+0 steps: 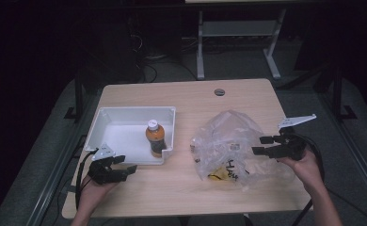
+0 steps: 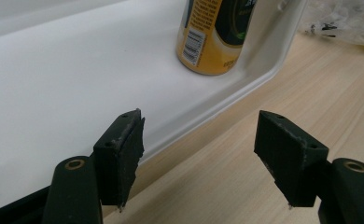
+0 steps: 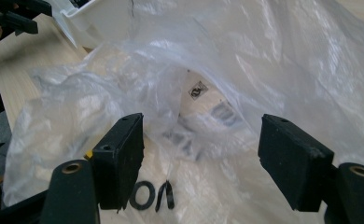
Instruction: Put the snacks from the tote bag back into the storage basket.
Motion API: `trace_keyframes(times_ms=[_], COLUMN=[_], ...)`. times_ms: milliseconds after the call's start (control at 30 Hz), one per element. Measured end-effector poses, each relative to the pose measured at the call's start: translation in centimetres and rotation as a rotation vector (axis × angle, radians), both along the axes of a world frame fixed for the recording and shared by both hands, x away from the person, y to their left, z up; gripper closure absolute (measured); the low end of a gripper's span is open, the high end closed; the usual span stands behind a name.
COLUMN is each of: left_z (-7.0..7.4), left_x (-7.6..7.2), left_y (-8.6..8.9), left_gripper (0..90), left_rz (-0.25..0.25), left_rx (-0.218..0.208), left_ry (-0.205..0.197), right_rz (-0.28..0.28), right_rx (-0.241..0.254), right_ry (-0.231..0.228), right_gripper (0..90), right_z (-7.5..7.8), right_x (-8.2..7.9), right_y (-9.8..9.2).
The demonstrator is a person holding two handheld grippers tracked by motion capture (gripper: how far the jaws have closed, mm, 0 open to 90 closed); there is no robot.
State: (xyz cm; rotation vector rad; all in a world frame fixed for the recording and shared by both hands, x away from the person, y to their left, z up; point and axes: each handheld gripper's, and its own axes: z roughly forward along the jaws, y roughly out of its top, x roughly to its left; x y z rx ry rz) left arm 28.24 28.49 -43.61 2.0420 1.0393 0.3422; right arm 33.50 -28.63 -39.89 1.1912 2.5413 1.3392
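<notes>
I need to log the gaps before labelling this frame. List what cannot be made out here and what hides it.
- Contents of the crumpled clear plastic bag: high view and right tool view, blurred by wrinkled film; only scraps of print and something yellow show.
- Orange drink bottle with white cap in the white plastic tray: left tool view, its top cut off by the upper edge; label text too small.
- Room beyond the light wooden table: high view, too dark.

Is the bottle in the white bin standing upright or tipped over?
Upright. The bottle stands on its base inside the white bin, near its right wall, white cap on top.
</notes>
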Motion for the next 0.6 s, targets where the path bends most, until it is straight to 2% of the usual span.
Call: trace_keyframes(times_ms=[167,367,400,467,567,600], left_z=[0.0,0.1,0.1,0.1,0.1,0.1], left_x=[0.0,-0.1,0.0,0.0,-0.1,-0.1], left_y=[0.0,-0.1,0.0,-0.1,-0.3,-0.3], left_gripper=[32.2,32.2,32.1,32.2,32.2,32.2], left_rz=[-0.009,-0.003,-0.015,-0.016,-0.016,-0.021], left_rx=[0.011,0.001,0.014,0.016,0.002,0.010], left_ry=[-0.004,-0.002,-0.006,-0.003,-0.011,-0.012], right_rz=[-0.009,-0.015,-0.016,-0.013,-0.014,-0.014], right_rx=[0.004,0.000,0.001,0.001,0.000,-0.002], right_ry=[0.001,0.000,-0.004,-0.004,-0.020,-0.026], right_gripper=[30.4,29.5,29.5,29.4,29.3,29.1], right_z=[-0.7,-1.5,-1.6,-1.8,-2.1,-2.2], right_x=[-0.8,-1.8,-2.0,-2.3,-2.8,-3.0], right_y=[-0.6,-0.8,-0.8,-0.8,-0.7,-0.6])
